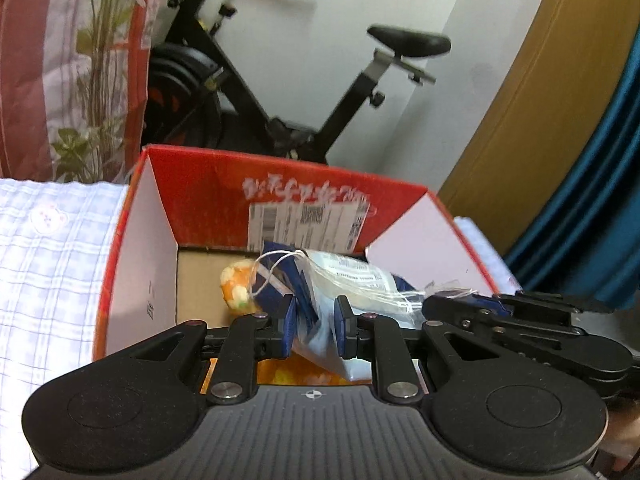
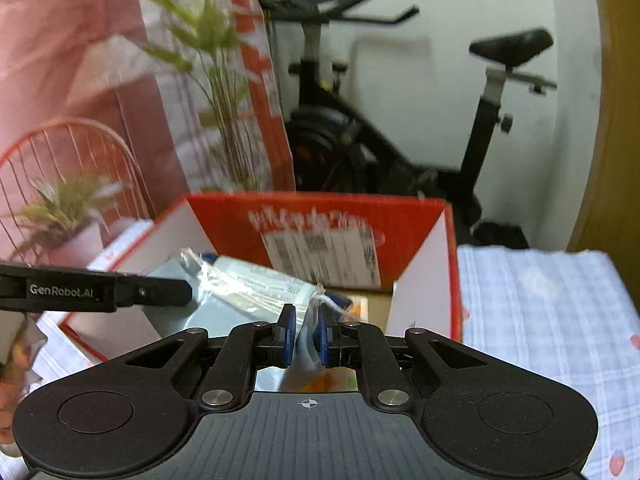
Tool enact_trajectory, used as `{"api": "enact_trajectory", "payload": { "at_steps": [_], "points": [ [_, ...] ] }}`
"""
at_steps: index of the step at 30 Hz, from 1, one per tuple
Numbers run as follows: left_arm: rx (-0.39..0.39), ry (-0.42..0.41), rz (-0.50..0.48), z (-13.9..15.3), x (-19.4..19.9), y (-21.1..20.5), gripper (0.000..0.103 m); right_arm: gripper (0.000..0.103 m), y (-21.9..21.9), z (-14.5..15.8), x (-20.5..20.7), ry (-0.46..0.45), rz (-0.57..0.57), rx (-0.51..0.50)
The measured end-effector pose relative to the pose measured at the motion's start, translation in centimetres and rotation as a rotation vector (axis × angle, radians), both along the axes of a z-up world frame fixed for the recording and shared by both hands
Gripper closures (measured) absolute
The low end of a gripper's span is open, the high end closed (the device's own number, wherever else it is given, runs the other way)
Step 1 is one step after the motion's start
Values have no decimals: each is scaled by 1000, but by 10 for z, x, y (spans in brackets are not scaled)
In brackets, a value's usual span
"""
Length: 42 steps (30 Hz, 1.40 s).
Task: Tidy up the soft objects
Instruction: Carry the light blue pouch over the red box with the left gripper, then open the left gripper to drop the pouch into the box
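A clear plastic bag with a pale blue and navy soft item inside (image 1: 344, 280) hangs over the open red cardboard box (image 1: 280, 184). My left gripper (image 1: 316, 324) is shut on one end of the bag. My right gripper (image 2: 308, 334) is shut on its other end, near a white knotted string (image 2: 324, 298). The bag (image 2: 248, 284) stretches between the two. An orange and white plush toy (image 1: 236, 286) lies on the box floor under the bag. The right gripper's body (image 1: 520, 320) shows at the right of the left wrist view, and the left gripper's arm (image 2: 92, 292) at the left of the right wrist view.
The red box (image 2: 320, 216) stands on a bed with a blue checked sheet (image 1: 52, 264) (image 2: 540, 312). Behind it stand a black exercise bike (image 1: 280, 92), green plants (image 2: 216, 80), a pink wire chair (image 2: 72, 160), a wooden panel (image 1: 540, 100) and a blue curtain (image 1: 600, 200).
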<state>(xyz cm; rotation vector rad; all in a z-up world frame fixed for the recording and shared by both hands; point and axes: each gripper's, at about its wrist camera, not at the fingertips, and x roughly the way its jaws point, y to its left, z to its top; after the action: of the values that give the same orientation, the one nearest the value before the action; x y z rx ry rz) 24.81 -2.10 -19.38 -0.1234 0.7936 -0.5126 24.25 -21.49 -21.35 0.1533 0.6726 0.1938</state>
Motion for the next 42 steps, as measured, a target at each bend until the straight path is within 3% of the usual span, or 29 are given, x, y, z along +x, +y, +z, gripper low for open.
{"api": "enact_trajectory", "payload": {
  "at_steps": [4, 10, 13, 15, 16, 19, 22, 28, 30, 33, 42],
  "points": [
    [-9, 67, 0, -8, 11, 4, 83, 92, 7, -11, 14, 70, 9, -6],
    [61, 73, -35, -13, 7, -1, 83, 92, 9, -22, 23, 142, -13, -5],
    [63, 68, -36, -10, 4, 4, 73, 89, 8, -23, 20, 145, -23, -25],
    [64, 51, -30, -5, 3, 5, 49, 81, 5, -21, 17, 144, -40, -49],
    [59, 43, -25, -2, 2, 6, 45, 79, 4, -19, 16, 140, -43, -55],
    [43, 24, -9, 8, -5, 10, 37, 76, 2, -10, 9, 118, -48, -63],
    [63, -12, -4, 19, -13, 9, 27, 60, 1, 1, 2, 95, -52, -74],
    [95, -79, -15, 36, -39, 12, 10, 25, 1, 22, -21, 39, -62, -88],
    [106, -94, -19, 40, -48, 13, 6, 7, 1, 27, -29, 23, -64, -83],
    [121, -108, -16, 42, -60, 15, 4, 1, 3, 34, -43, -3, -72, -78],
    [172, -121, 44, 43, -90, 28, 4, 0, 10, 36, -75, -32, -80, -86]
  ]
}}
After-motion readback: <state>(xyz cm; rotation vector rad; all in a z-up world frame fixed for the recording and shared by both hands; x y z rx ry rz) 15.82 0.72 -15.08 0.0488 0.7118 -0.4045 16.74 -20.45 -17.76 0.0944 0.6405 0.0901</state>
